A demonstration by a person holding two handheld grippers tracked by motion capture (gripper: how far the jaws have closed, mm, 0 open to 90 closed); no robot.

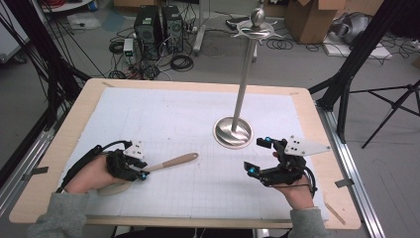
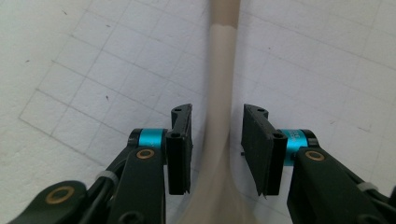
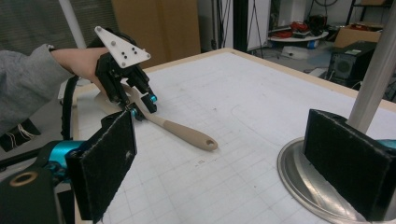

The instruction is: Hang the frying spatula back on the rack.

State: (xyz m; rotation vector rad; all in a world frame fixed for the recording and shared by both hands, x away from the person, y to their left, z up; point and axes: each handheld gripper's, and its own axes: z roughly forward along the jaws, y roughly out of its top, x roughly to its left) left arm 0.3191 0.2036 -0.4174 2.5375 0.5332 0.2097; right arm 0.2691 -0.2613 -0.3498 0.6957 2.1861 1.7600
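With spatula (image 2: 219, 116) between left gripper (image 2: 217, 149), untouched

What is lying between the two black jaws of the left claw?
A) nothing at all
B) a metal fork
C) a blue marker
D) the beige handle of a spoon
D: in the left gripper view the beige spoon handle runs up between the left claw jaws, with a gap showing on each side of it.

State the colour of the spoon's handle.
Beige, on the spoon; clearest in the right gripper view.
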